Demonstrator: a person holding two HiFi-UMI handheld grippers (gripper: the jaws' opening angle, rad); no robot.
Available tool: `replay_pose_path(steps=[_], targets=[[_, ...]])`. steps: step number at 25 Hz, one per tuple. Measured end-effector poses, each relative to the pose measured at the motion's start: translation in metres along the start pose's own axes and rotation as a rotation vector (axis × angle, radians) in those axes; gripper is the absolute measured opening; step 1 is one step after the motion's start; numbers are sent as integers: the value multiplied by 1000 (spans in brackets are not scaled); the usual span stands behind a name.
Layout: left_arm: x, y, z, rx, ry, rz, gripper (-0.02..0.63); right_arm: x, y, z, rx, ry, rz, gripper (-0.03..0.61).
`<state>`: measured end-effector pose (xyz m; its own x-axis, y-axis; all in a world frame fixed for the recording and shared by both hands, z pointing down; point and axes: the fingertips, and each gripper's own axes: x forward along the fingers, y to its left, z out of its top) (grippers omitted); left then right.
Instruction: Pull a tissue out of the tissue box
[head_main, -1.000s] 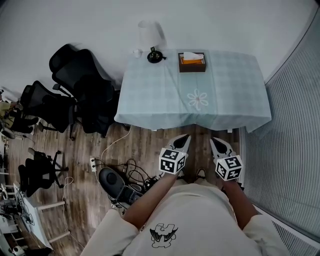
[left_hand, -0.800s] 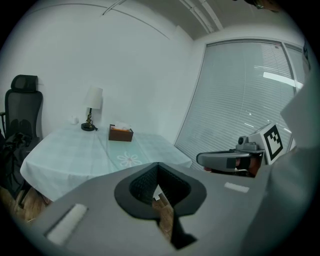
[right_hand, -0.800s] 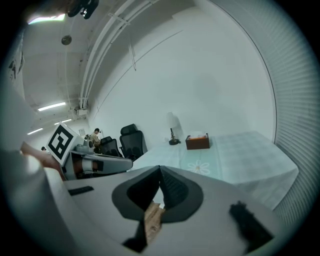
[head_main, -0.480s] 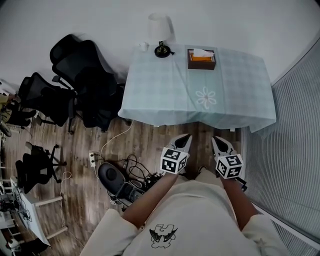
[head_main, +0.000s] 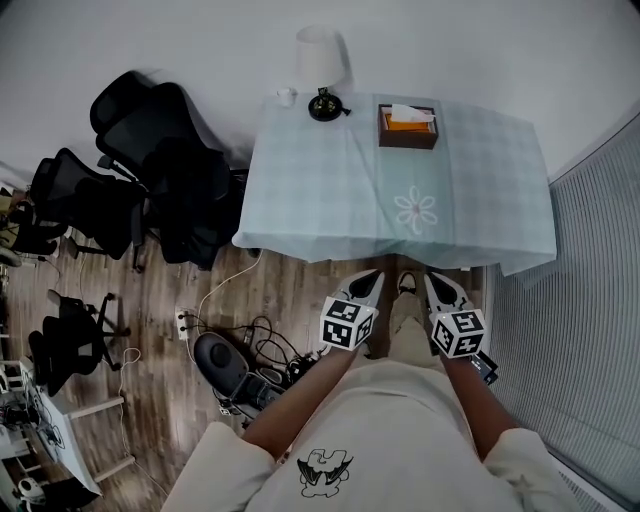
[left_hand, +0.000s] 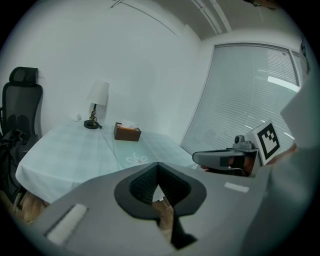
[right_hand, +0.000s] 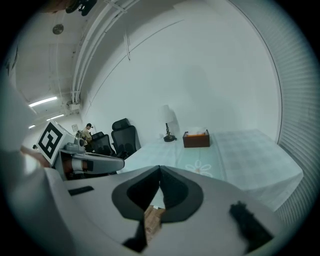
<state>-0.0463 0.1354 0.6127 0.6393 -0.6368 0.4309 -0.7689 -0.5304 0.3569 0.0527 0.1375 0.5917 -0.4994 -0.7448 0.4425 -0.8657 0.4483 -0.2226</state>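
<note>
The brown tissue box (head_main: 408, 127) stands at the far side of the table (head_main: 330, 200), a white tissue sticking up from it. The box also shows in the left gripper view (left_hand: 127, 132) and the right gripper view (right_hand: 196, 139), well ahead of both jaws. My left gripper (head_main: 372, 276) and right gripper (head_main: 433, 281) hang side by side over the wooden floor, short of the table's near edge. Both point toward the table with their jaws together and nothing between them (left_hand: 158, 165) (right_hand: 160, 168).
A white lamp (head_main: 322, 60) and a small white cup (head_main: 287, 95) stand at the table's far left corner. Black office chairs (head_main: 150, 170) crowd the floor left of the table. Cables and a dark device (head_main: 225, 365) lie near my left side. Window blinds (head_main: 590, 330) run along the right.
The table has drawn nearer in the head view as the person stepped toward it. Both grippers kept their place before the body, and a foot now shows between them.
</note>
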Motion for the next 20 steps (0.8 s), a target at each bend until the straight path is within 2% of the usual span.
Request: replay_pose_path(steps=[5, 9, 14, 17, 20], targets=[[60, 22, 36, 11, 8, 22, 5, 42, -54, 31, 9, -16, 22, 14], [116, 33, 85, 8, 0, 54, 6, 80, -110, 66, 3, -5, 48, 14], [177, 49, 143, 19, -17, 99, 5, 126, -155, 115, -64, 10, 142, 14], [200, 60, 159, -9, -11, 128, 5, 150, -174, 132, -86, 27, 183, 14], [214, 66, 164, -6, 20, 133, 5, 161, -186, 140, -60, 30, 188, 14]])
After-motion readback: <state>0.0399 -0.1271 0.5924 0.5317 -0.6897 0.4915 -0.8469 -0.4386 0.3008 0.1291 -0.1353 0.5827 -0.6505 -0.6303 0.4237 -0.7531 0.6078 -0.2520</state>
